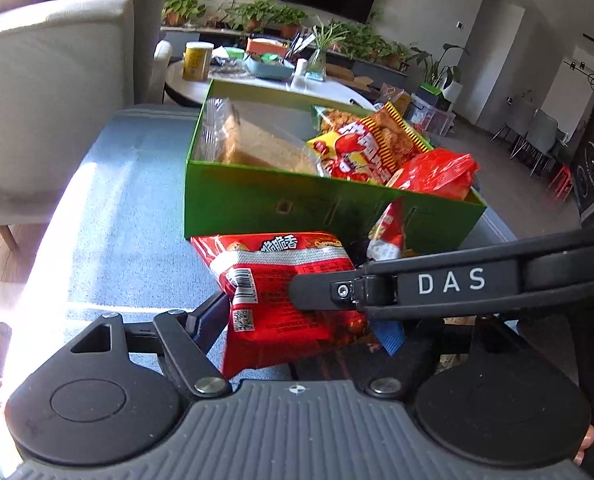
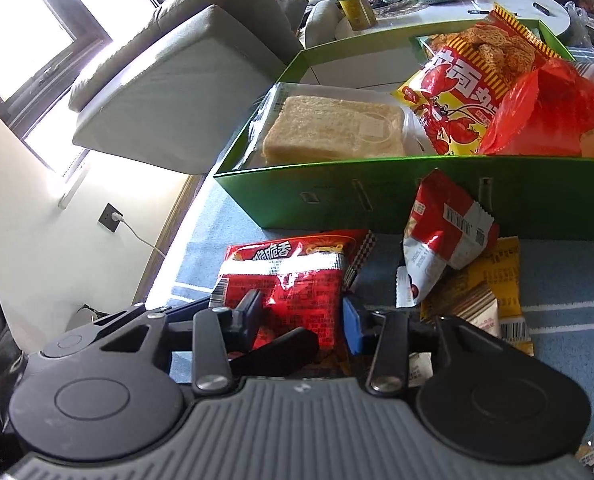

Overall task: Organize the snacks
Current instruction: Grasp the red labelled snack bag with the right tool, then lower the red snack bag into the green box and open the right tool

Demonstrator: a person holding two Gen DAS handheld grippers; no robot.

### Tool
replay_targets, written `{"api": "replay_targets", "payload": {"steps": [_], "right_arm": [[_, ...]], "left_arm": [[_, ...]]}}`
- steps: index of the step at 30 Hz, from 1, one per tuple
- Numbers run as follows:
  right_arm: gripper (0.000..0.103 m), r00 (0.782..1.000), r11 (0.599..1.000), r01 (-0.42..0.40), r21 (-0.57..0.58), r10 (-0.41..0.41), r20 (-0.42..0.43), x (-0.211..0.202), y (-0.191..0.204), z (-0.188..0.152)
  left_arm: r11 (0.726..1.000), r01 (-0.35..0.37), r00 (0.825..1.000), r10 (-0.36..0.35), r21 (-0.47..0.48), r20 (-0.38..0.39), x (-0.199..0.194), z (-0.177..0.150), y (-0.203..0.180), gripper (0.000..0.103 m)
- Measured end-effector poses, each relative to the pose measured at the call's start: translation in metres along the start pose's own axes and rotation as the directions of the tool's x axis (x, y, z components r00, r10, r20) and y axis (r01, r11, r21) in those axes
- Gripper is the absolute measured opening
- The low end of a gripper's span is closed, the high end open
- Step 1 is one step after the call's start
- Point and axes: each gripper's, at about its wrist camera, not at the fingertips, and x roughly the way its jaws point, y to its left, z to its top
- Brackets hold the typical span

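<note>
Pinching the crinkly red snack packet [image 2: 293,284] from both sides, the right gripper [image 2: 301,320] and the left gripper [image 1: 297,312] are each closing narrowly on foil just before the green box [image 2: 377,196]. The slick film may be slipping or tearing if they are pulling apart. Bagged bread [image 2: 333,132] is lying inside the box.

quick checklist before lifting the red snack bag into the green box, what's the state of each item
1. Red snack bag between the right gripper fingers: ok.
2. Right gripper shut firmly on it: cannot tell.
3. Left gripper also at the same bag, the two crossing: not ok, may tangle.
4. Green box open on top: ok.
5. Free room in the box beside the bread: ok.
6. Lift path: small red-and-white packet leans on the box wall to the right; cannot tell if it clears.
</note>
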Motion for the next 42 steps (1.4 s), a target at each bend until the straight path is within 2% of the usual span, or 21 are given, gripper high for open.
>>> {"api": "replay_targets", "payload": {"steps": [11, 25, 31, 42], "right_arm": [[0.058, 0.993, 0.998, -0.058, -0.025, 0.06, 0.102, -0.033, 0.014, 0.01], [0.058, 0.972, 0.996, -0.083, 0.03, 0.074, 0.224, -0.054, -0.003, 0.049], [0.059, 0.966, 0.994, -0.091, 0.056, 0.074, 0.249, -0.05, -0.011, 0.064], [0.059, 0.97, 0.989, -0.102, 0.107, 0.076, 0.231, -0.026, -0.026, 0.081]], "left_arm": [[0.996, -0.033, 0.992, 0.022, 0.081, 0.124, -0.031, 0.023, -0.022, 0.072], [0.975, -0.078, 0.978, 0.034, 0.21, 0.206, -0.016, 0.072, -0.052, 0.073], [0.967, -0.096, 0.974, 0.043, 0.235, 0.224, -0.003, 0.087, -0.053, 0.073], [0.968, -0.089, 0.981, 0.046, 0.233, 0.186, 0.026, 0.098, -0.04, 0.073]]}}
